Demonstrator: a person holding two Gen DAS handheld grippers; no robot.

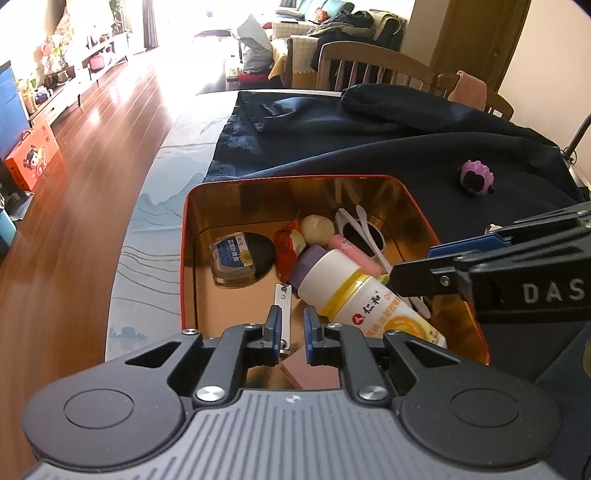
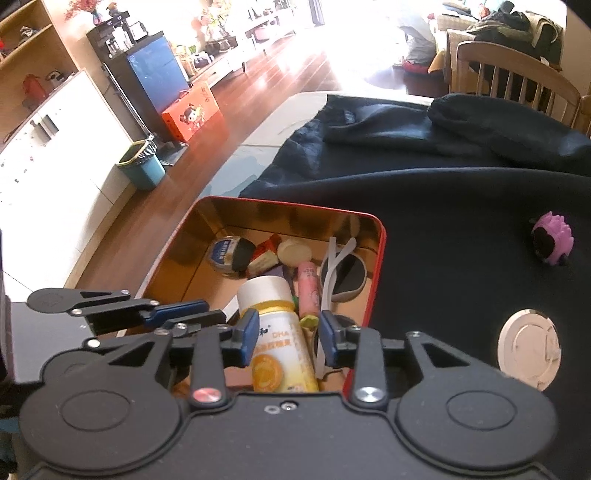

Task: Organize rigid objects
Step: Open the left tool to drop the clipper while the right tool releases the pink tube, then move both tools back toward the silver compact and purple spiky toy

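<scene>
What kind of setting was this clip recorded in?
Most likely a home living and dining area: a wooden dining chair behind the cloth-covered table, glossy wooden floor, and a sofa piled with clothes in the back. Both grippers hover over a red tin of small items.

bottle (image 2: 277,334): bottom end's tucked under my right gripper (image 2: 288,341), label too blurry to read
nail clipper (image 1: 283,302): near half hidden behind my left gripper (image 1: 291,330)
pink block (image 1: 310,373): only a corner shows, rest is under the left one's body
white disc (image 2: 528,349): at 3 o'clock, honestly can't tell what it is
sunglasses (image 1: 364,236): one lens buried under the pink tube (image 1: 356,251)
</scene>
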